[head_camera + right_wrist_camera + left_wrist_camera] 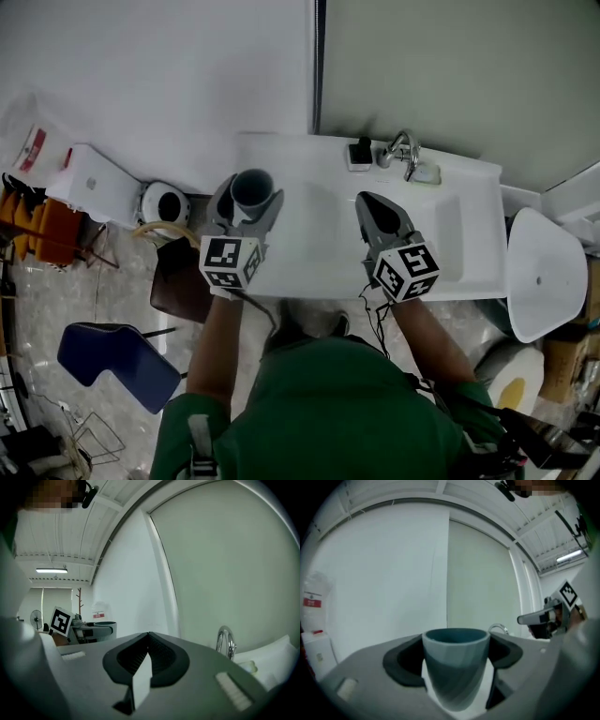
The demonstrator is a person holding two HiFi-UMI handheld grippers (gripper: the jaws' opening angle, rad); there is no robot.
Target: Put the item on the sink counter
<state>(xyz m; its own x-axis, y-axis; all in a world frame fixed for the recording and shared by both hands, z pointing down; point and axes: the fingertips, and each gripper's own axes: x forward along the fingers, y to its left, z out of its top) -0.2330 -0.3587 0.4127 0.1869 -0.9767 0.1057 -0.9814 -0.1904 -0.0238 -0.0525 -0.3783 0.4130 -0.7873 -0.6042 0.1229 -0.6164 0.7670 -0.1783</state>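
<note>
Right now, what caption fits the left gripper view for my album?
Left tongs clamp an upright blue-grey cup, faucet peeking out behind.

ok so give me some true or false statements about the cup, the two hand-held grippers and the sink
1. The left hand-held gripper is shut on the blue-grey cup. True.
2. The right hand-held gripper holds a second cup. False: its jaws are together with nothing between them.
3. The cup lies tipped on its side. False: it is upright in the jaws, with its opening facing up.
4. The faucet stands at the back of the white sink, nearer the right hand-held gripper than the left. True.
</note>
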